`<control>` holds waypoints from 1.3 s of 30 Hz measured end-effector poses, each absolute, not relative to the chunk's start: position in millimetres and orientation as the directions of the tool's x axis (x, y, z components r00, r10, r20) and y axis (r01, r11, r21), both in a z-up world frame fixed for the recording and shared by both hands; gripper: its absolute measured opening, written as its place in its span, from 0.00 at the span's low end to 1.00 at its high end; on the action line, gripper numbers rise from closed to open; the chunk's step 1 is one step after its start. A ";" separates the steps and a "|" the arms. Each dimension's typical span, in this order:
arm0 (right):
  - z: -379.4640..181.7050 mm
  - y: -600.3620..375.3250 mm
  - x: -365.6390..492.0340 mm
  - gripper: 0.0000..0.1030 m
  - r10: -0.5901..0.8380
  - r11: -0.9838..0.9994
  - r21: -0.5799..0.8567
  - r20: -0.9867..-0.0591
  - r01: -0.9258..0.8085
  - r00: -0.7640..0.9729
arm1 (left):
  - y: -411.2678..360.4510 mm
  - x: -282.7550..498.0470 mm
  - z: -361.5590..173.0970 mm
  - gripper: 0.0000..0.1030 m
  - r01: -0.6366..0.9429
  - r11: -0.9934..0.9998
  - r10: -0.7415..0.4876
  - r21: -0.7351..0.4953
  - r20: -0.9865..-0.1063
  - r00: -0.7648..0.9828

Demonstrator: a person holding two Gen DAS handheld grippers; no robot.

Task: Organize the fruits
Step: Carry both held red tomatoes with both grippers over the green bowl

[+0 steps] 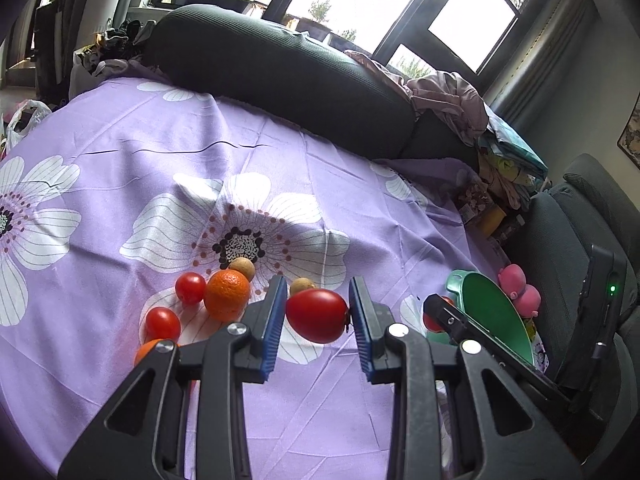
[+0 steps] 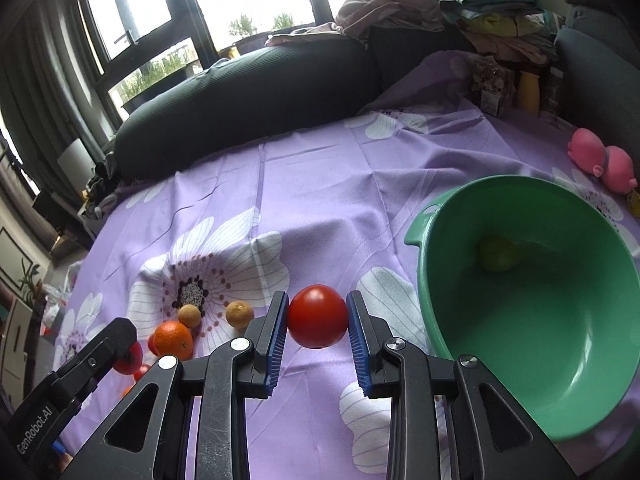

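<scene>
Through the left wrist camera, the left gripper [image 1: 318, 312] is clamped on an oval red tomato [image 1: 316, 315], held clear of the purple flowered sheet [image 1: 160, 152]. On the sheet to its left lie two small tomatoes [image 1: 190, 288], an orange [image 1: 226, 294] and two little tan fruits [image 1: 242, 268]; a second orange [image 1: 146, 350] peeks out behind the gripper's linkage. At the right edge the green bowl [image 1: 500, 312] shows only side-on, half hidden by the right gripper's body.

From the right wrist camera, the right gripper [image 2: 318, 318] is pinched on a round red tomato [image 2: 318, 316], just left of the green bowl [image 2: 560, 360]. Only this view looks into the bowl, where one pale yellow-green fruit [image 2: 497, 254] lies. A pink toy [image 2: 602, 160] sits beyond the bowl.
</scene>
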State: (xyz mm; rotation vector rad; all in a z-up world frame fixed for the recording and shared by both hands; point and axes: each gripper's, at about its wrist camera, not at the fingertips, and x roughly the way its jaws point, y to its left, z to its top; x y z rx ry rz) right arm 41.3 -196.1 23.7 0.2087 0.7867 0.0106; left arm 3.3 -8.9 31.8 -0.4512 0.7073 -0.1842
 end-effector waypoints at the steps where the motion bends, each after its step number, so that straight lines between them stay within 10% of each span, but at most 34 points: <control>1: 24.7 -196.6 40.0 0.29 0.083 0.979 0.189 -0.698 0.071 0.712 | -10.0 2.7 32.7 0.31 0.017 0.888 -0.314 -0.459 -0.579 0.753; 39: 51.8 -229.7 20.1 0.29 0.024 0.965 0.219 -0.615 0.141 0.788 | -47.0 -6.6 45.7 0.31 0.144 0.888 -0.379 -0.436 -0.518 0.767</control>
